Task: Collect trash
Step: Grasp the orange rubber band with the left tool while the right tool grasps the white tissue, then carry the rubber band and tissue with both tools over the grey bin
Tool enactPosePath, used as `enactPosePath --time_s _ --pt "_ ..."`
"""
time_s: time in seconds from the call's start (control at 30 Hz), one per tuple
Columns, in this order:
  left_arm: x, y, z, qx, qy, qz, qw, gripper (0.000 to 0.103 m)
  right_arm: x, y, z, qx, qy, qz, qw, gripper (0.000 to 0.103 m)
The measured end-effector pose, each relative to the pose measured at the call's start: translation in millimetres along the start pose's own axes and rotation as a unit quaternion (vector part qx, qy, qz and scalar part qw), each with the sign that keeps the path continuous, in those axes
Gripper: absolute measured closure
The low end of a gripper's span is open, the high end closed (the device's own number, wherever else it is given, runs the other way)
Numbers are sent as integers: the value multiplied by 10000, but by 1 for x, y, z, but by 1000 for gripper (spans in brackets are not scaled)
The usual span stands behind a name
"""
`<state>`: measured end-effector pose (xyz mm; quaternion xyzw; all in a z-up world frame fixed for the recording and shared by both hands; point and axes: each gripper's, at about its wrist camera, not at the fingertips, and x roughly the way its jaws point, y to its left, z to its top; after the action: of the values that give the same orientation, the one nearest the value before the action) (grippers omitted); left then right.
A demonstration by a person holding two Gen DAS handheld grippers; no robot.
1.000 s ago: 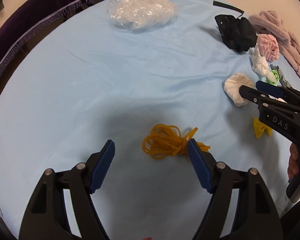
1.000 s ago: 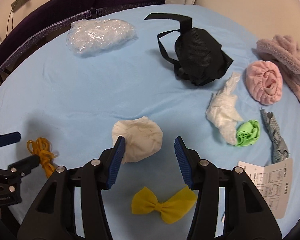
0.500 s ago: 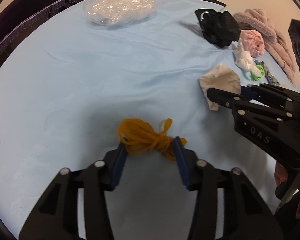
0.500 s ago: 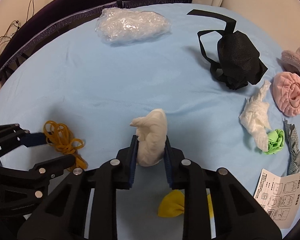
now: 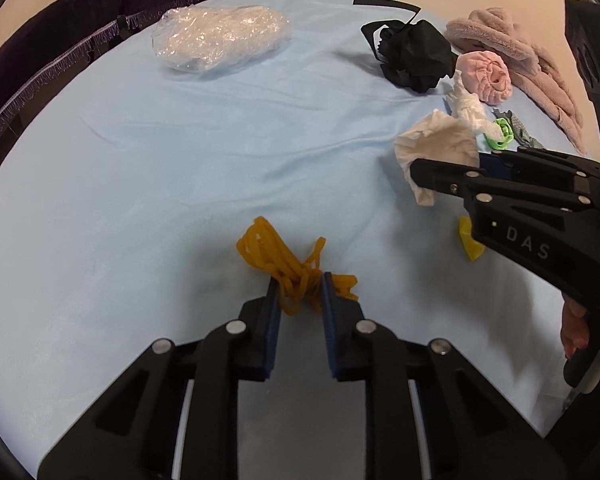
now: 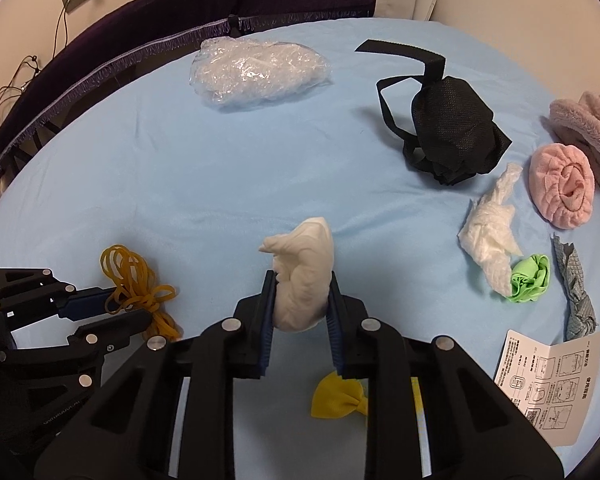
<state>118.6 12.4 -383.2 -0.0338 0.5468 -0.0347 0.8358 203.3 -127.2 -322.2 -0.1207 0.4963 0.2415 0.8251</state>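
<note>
On the light blue sheet (image 5: 140,168) lies a tangle of orange rubber bands (image 5: 268,248). My left gripper (image 5: 299,280) has its jaws closing on the tangle's near end, and the blue pads pinch it. The same tangle (image 6: 126,268) and left gripper (image 6: 128,304) show at the left in the right wrist view. My right gripper (image 6: 302,276) is shut on a crumpled white tissue (image 6: 304,256), squeezed into a tall lump. From the left wrist view the right gripper (image 5: 448,166) reaches in from the right with that tissue (image 5: 440,144).
A bubble-wrap bag (image 6: 260,68) lies far back. To the right sit a black mesh bag (image 6: 452,128), white crumpled paper (image 6: 490,236), a green scrap (image 6: 530,280), a pink rolled cloth (image 6: 562,184), a grey wrapper (image 6: 576,292) and a leaflet (image 6: 548,380). A yellow bow (image 6: 338,400) lies under my right gripper.
Both grippers went from wide open to closed. The left one closed on the orange rubber bands, the right one on the white tissue, which is now squeezed narrow and upright.
</note>
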Motion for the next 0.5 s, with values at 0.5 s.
enactPosePath --time_s 0.5 --pt "-52 5 -11 -87 -302 166 9994 85 -52 18 -9 -3 -297 -125 9995 81"
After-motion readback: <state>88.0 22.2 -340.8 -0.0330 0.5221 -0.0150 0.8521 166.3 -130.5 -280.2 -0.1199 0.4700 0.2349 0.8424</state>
